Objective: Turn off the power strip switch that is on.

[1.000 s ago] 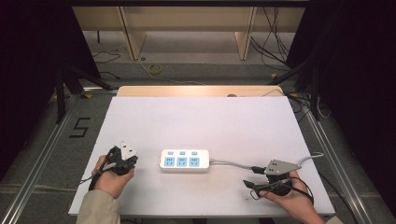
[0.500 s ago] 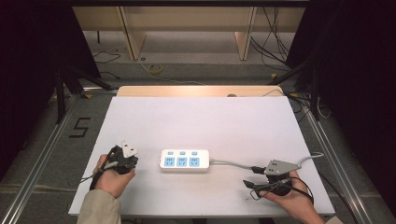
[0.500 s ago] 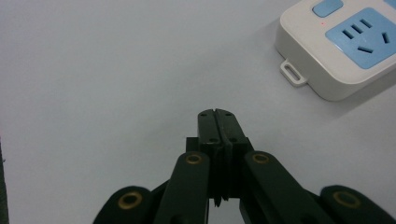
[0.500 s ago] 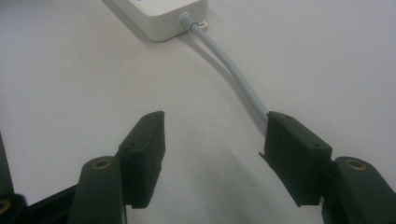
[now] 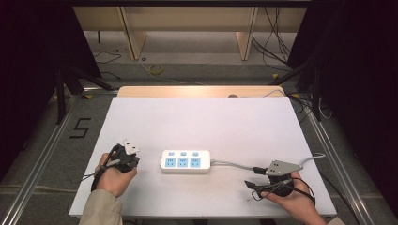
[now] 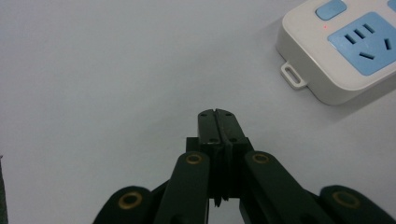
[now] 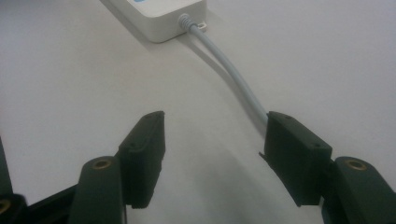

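Looks like we're barely started: the power strip (image 5: 185, 161) sits untouched mid-frame on the white desk (image 5: 206, 122), our left tongs (image 5: 127, 151) pinched shut on nothing at lower left, right tongs (image 5: 254, 177) spread wide and empty by its cord (image 7: 238, 84) at lower right.

Power strips: one (image 5: 185, 161), white, on the counter (image 5: 211, 122).
Sockets on it: three blue ones.
Switch buttons on it: three.
Cables from it: one grey cable (image 5: 232, 163).
Hand-held grippers: two, left hand-held gripper (image 5: 132, 148), right hand-held gripper (image 5: 251, 178).
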The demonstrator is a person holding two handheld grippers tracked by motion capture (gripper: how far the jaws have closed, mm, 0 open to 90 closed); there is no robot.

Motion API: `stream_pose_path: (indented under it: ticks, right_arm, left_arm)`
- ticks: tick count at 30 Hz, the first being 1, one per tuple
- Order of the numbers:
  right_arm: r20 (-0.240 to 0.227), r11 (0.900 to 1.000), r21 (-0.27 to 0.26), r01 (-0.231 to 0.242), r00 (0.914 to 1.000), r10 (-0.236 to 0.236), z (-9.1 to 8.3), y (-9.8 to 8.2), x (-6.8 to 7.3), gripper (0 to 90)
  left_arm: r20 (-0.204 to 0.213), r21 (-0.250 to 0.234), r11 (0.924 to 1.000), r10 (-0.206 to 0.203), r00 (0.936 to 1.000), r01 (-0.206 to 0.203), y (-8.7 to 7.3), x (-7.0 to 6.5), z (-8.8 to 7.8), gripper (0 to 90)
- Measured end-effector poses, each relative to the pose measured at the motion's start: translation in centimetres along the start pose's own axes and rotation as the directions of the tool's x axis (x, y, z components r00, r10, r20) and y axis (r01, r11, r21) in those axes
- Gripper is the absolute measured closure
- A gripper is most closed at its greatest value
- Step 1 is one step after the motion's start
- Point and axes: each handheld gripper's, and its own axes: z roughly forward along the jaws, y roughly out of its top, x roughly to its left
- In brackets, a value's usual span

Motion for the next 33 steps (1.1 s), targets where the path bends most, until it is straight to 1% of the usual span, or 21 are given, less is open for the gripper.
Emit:
stream_pose_path:
  ticks: [3, 7, 14, 33]
  right_arm:
    - [0.0, 1.0, 0.0, 0.0, 1.0, 0.0, 0.0, 0.0, 0.0, 39.3]
    - [0.001, 1.0, 0.0, -0.001, 1.0, 0.001, 0.0, 0.0, 0.0, 39.2]
    - [0.001, 1.0, 0.0, -0.001, 1.0, 0.001, 0.0, 0.0, 0.0, 39.3]
    - [0.0, 1.0, 0.0, -0.001, 1.0, 0.001, 0.0, 0.0, 0.0, 39.3]
  left_arm:
    - [-0.002, 0.004, 1.0, -0.006, 1.0, 0.006, 0.2, -0.1, 0.0, 89.7]
    - [0.0, 0.012, 0.9999, -0.001, 1.0, 0.001, 0.3, -0.1, 0.0, 89.7]
    - [0.006, 0.018, 0.9998, -0.007, 1.0, 0.007, 0.8, -0.3, 0.0, 89.7]
    - [0.019, 0.03, 0.9995, 0.004, 0.9998, -0.005, 2.0, -0.9, 0.3, 89.7]
